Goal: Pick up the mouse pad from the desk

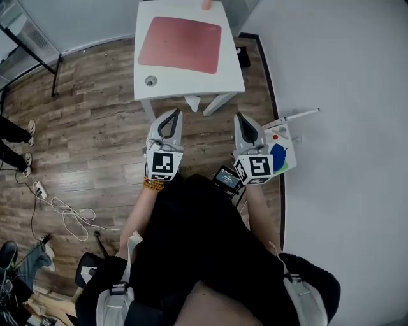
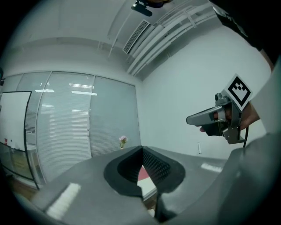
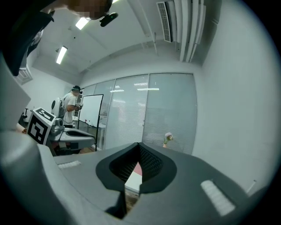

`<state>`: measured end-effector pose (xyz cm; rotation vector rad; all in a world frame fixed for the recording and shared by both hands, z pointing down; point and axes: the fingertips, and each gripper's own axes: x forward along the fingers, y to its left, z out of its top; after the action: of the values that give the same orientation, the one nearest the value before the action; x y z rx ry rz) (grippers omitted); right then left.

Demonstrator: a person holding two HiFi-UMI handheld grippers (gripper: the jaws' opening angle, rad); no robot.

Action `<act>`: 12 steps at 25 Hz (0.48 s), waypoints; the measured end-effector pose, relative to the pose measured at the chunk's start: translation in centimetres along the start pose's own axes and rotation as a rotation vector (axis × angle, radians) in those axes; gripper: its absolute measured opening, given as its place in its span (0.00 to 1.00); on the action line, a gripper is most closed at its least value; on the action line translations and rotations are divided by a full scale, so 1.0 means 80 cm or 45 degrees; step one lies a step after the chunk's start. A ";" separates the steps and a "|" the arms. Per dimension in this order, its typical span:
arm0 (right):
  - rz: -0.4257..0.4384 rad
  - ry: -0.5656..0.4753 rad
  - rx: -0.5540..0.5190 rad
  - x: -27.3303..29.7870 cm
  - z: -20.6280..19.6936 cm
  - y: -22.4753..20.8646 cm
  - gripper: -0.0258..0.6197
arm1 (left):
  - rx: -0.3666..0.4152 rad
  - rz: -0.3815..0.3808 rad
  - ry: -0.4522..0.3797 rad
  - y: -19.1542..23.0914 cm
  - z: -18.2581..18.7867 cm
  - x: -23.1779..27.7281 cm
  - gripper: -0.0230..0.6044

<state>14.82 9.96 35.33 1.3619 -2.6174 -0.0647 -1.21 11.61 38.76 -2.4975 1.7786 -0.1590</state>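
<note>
A pink mouse pad (image 1: 180, 44) lies flat on a small white desk (image 1: 189, 86) at the top of the head view. Both grippers hover over the wooden floor, short of the desk's near edge and pointing toward it. The left gripper (image 1: 169, 116) is shut, its jaws meeting at the tips with nothing held. To its right, the right gripper (image 1: 245, 122) is shut and empty too. In the left gripper view a sliver of the pad (image 2: 141, 174) shows below the closed left gripper (image 2: 142, 149). The right gripper view shows the pad (image 3: 136, 169) the same way under the right gripper (image 3: 139, 145).
A small flower vase (image 1: 206, 5) stands at the desk's far edge, and a round hole (image 1: 150, 81) sits at its near left corner. A white wall runs along the right. Cables and a power strip (image 1: 39, 190) lie on the floor at left. A person (image 3: 70, 105) stands far off.
</note>
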 end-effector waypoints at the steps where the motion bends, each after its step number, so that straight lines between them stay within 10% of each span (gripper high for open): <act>1: -0.003 0.006 0.001 0.008 -0.002 -0.006 0.07 | -0.005 -0.002 0.008 0.004 -0.004 0.009 0.04; 12: 0.038 0.118 -0.024 0.124 -0.042 -0.093 0.07 | 0.125 0.077 0.144 0.087 -0.048 0.082 0.04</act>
<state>15.95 -2.24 39.18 1.2879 -2.5533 -0.0218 -6.07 3.14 42.07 -2.4084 1.8364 -0.3817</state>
